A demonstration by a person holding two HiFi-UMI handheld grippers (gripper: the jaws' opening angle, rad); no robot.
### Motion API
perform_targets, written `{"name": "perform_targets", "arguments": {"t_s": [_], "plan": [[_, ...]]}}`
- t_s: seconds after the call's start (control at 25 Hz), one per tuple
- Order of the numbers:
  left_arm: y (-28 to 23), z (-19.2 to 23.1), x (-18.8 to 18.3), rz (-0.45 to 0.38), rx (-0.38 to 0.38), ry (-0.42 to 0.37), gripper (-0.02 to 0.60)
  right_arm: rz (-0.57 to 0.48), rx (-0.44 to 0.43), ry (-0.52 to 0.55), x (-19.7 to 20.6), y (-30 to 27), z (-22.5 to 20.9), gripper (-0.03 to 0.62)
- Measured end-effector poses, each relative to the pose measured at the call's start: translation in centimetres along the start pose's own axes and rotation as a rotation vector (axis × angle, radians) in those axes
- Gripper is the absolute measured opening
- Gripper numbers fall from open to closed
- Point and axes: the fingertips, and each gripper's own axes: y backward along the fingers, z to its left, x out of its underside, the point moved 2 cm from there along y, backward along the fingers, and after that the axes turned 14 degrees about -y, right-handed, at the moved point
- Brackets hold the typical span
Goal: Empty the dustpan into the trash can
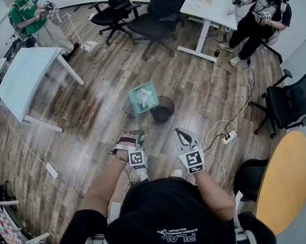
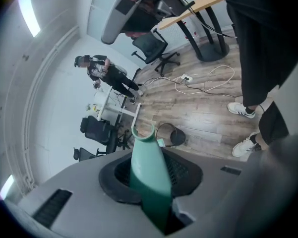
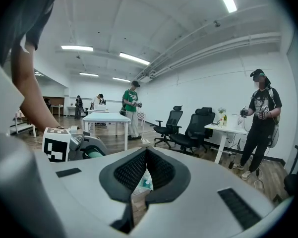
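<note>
A green dustpan with pale scraps in it hangs tilted at the left rim of the round black trash can. Its long green handle runs back between the jaws of my left gripper, which is shut on it. In the left gripper view the trash can stands on the wood floor just beyond the handle's far end. My right gripper hovers to the right of the handle, near the can, its pads together with nothing between them. In the right gripper view the left gripper shows at the left.
A power strip with trailing cables lies on the floor right of the can. A round yellow table and black office chair stand at the right, a white table at the left. Other people stand at the far desks.
</note>
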Motion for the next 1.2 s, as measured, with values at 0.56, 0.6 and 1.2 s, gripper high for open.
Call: {"name": "perform_targets", "arguments": {"t_s": [0.56, 0.6, 1.2], "plan": [[-0.8, -1.5, -3.3, -0.052, -0.009, -0.335, 0.1, -0.021, 0.027, -0.012, -0.2, 0.6, -1.4, 0.023], [-0.7, -0.2, -3.7, -0.054, -0.085, -0.35, 0.1, -0.022, 0.029, -0.011, -0.2, 0.6, -1.5, 0.023], [-2.0, -9.1, -5.7, -0.081, 0.209, -0.837, 0.104, -0.047, 0.049, -0.025, -0.5, 1.8, -2.7, 0.023]]}}
